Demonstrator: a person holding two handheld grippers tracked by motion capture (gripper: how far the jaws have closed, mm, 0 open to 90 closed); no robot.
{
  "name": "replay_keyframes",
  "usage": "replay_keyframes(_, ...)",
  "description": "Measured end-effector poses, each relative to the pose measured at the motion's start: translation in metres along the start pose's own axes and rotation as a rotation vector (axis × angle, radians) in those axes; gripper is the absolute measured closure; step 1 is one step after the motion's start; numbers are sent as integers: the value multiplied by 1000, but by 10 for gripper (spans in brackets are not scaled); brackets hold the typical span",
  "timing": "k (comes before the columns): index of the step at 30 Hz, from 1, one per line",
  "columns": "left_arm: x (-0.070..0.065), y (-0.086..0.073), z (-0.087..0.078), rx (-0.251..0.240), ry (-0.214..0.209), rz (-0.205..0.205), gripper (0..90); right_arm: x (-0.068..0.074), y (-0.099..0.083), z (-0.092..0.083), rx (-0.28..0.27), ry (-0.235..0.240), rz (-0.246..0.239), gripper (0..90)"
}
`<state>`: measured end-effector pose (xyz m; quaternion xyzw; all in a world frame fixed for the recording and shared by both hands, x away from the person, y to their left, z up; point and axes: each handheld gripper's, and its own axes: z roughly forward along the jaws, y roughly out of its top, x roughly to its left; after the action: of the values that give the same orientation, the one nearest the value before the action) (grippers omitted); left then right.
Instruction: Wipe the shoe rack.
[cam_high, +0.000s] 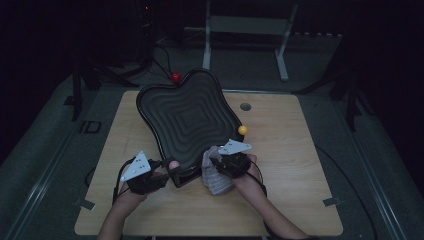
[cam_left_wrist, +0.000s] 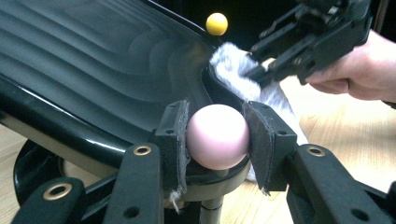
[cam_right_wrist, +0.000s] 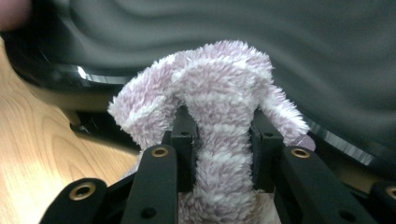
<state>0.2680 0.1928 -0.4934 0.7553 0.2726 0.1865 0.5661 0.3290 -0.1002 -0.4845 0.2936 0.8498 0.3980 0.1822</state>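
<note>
Stood tilted on the table (cam_high: 300, 200), the tray (cam_high: 187, 120); a cloth (cam_high: 216, 175) just right of its near corner, one ball (cam_high: 243, 130) beside its right edge, another ball (cam_high: 175, 77) behind it

Black hand-held gripper (cam_high: 167, 172) jaws, brass rivets, grey triangular plates

1. The left gripper (cam_left_wrist: 217, 135) has its fingers (cam_left_wrist: 173, 135) pressed on a pink ball (cam_left_wrist: 217, 136), one each side.
2. Beyond and left of the fingers rises a black ridged tray (cam_left_wrist: 93, 70).
3. Past the right finger, the other gripper (cam_left_wrist: 261, 70) pinches a fluffy cloth (cam_left_wrist: 233, 65) against the tray's rim.
4. A yellow ball (cam_left_wrist: 216, 24) sits far beyond.
</note>
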Motion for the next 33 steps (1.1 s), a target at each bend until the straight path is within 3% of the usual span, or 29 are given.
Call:
replay_keyframes(2,0,0,0,0,-1,0,601,1,0,0,19,25,14,688)
replay_keyframes(7,1,0,0,1,-5,0,602,8,9,-14,-38,55,-4,688)
replay_keyframes(11,1,0,-1,1,-3,-2,602,11,3,0,-1,51,-5,689)
replay_keyframes(13,1,0,-1,0,-4,0,602,13,-3,3,29,78,15,688)
replay_keyframes(17,0,0,-1,3,-5,1,602,19,4,-10,-7,111,3,687)
replay_keyframes(20,0,0,-1,3,-3,-2,602,26,7,-11,-24,86,-33,688)
replay_keyframes(22,1,0,-1,3,-1,-3,601,27,4,-5,-19,86,-21,688)
replay_keyframes(26,0,0,-1,1,1,-2,601,31,-4,2,39,114,-23,687)
replay_keyframes(30,0,0,-1,4,-1,-4,601,39,3,-9,-5,148,-34,686)
replay_keyframes(33,0,0,-1,3,3,-8,601,46,4,-6,-9,121,-64,684)
